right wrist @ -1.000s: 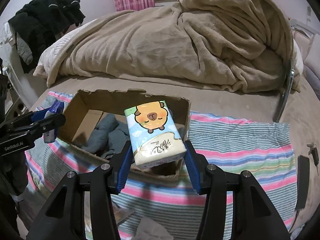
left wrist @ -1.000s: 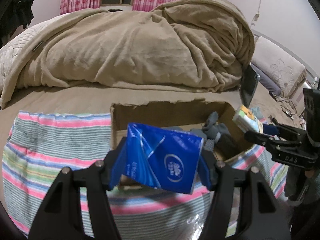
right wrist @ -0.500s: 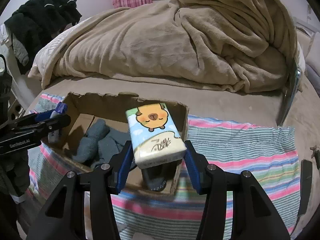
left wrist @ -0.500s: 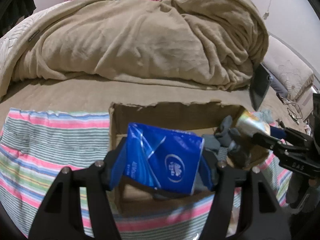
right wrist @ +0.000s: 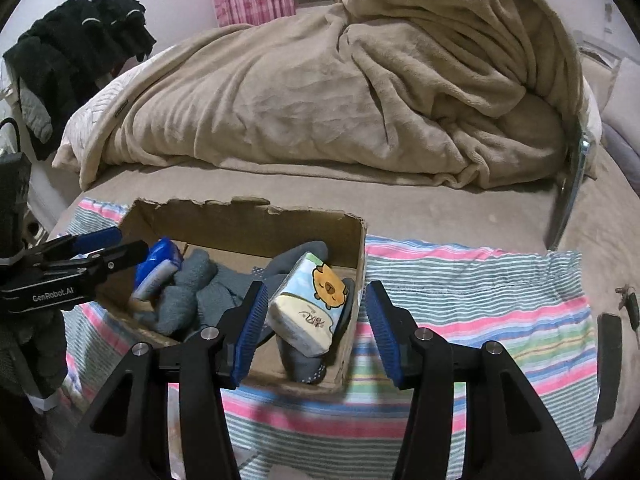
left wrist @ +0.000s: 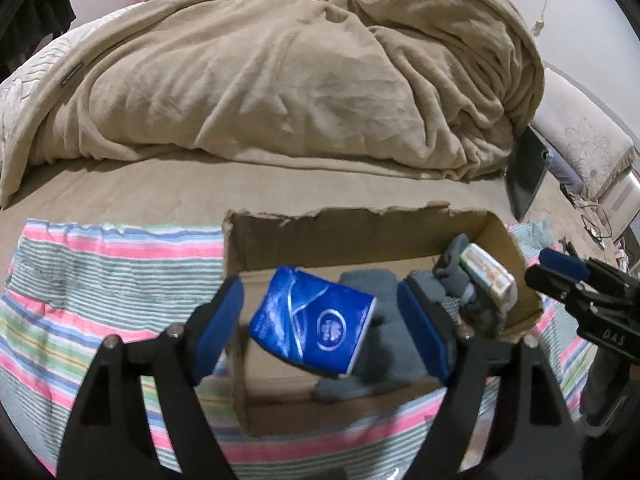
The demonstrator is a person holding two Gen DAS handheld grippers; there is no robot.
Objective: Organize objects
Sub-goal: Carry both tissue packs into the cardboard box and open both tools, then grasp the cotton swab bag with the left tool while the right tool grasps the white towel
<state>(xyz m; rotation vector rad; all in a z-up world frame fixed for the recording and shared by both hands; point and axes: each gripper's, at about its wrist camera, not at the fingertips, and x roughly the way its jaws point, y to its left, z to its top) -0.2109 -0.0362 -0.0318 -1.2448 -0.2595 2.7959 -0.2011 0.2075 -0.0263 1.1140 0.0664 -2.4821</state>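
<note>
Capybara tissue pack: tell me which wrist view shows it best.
The right wrist view. There the capybara tissue pack lies printed face up between that gripper's open jaws, tilted on grey socks in the cardboard box. The left wrist view catches only its blurred end at the box's right side.

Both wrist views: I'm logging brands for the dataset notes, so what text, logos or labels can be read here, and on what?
"GenRobot.AI": white print on the black left gripper, seen from the right wrist view.
"DAS": the readable part of a print on the black right gripper, seen from the left wrist view.
Blue plastic tissue pack: round white emblem, its wording too blurred to read.
Cream capybara-print tissue pack: dark brush-style characters, not legible.
</note>
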